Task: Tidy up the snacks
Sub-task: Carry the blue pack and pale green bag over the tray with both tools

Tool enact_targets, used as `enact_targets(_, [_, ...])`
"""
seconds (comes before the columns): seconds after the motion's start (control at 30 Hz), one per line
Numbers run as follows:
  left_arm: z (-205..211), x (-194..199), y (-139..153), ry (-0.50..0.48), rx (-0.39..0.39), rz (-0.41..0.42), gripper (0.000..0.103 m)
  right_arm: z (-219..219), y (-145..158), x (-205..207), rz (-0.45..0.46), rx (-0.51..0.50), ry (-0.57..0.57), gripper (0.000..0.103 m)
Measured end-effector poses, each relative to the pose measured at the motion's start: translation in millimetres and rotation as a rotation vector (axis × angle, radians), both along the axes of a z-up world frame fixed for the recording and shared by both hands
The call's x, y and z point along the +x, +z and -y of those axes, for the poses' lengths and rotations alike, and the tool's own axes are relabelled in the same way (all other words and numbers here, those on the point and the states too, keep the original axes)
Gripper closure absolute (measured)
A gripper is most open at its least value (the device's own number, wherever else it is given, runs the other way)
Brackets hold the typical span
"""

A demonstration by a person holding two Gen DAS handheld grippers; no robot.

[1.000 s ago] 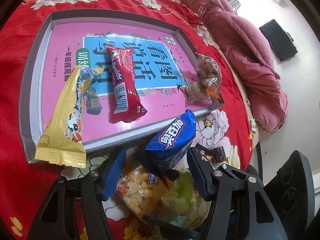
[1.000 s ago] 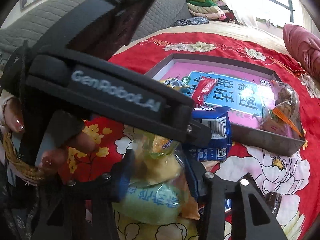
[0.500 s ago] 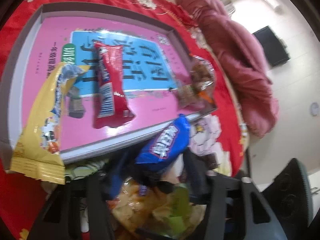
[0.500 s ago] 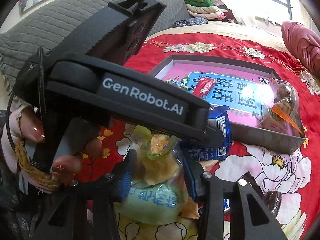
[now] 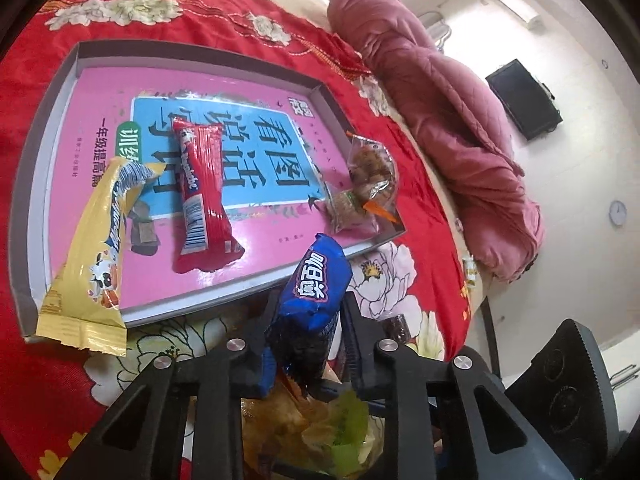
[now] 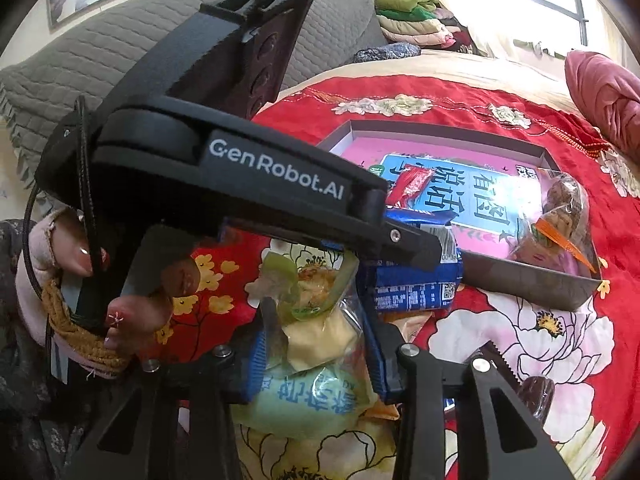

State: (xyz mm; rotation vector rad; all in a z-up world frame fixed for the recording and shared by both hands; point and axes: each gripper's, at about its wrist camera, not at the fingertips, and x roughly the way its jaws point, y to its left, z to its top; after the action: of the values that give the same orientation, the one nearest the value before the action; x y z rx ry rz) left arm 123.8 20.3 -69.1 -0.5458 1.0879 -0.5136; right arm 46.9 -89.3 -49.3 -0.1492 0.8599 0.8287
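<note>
A blue snack packet [image 5: 318, 276] stands tilted against the front rim of the grey tray [image 5: 52, 112]. Its lower end is between the fingers of my left gripper [image 5: 308, 314], whose jaws are closing and press on it. In the tray lie a red packet [image 5: 202, 188], a yellow packet [image 5: 92, 256] and a clear bag of brown snacks [image 5: 370, 172]. My right gripper [image 6: 316, 340] is closing on a green-and-yellow chip bag [image 6: 316, 396], which it pinches just below the blue packet [image 6: 412, 288]. A hand [image 6: 132, 312] holds the left tool.
The tray rests on a red floral bedspread [image 5: 24, 360]. A pink quilt [image 5: 440, 120] lies at the far right and a dark wrapped sweet [image 6: 540, 396] by the right finger. Grey padding [image 6: 100, 52] and folded clothes [image 6: 412, 16] are behind.
The left jaws have drawn in from wide apart onto the blue packet's lower end. The right jaws narrowed a little on the chip bag. Neither hand has shifted much.
</note>
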Motion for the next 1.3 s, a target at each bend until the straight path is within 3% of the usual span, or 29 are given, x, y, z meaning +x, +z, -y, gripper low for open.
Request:
enact_targets(0.4, [-26,-6,13,0.099,-0.029,0.043,0.08,9,7,-3,0.017,0.016,-0.026,0.062])
enact_targets(1.03, [-57,-15,28,0.23,0.026,0.086,0.08,29,18,19,0.011,0.113,-0.126,0.062])
enact_targets(1.3, [-65,-15,32,0.257,0.016,0.099,0.08,35,22,30,0.018,0.138,-0.162,0.062])
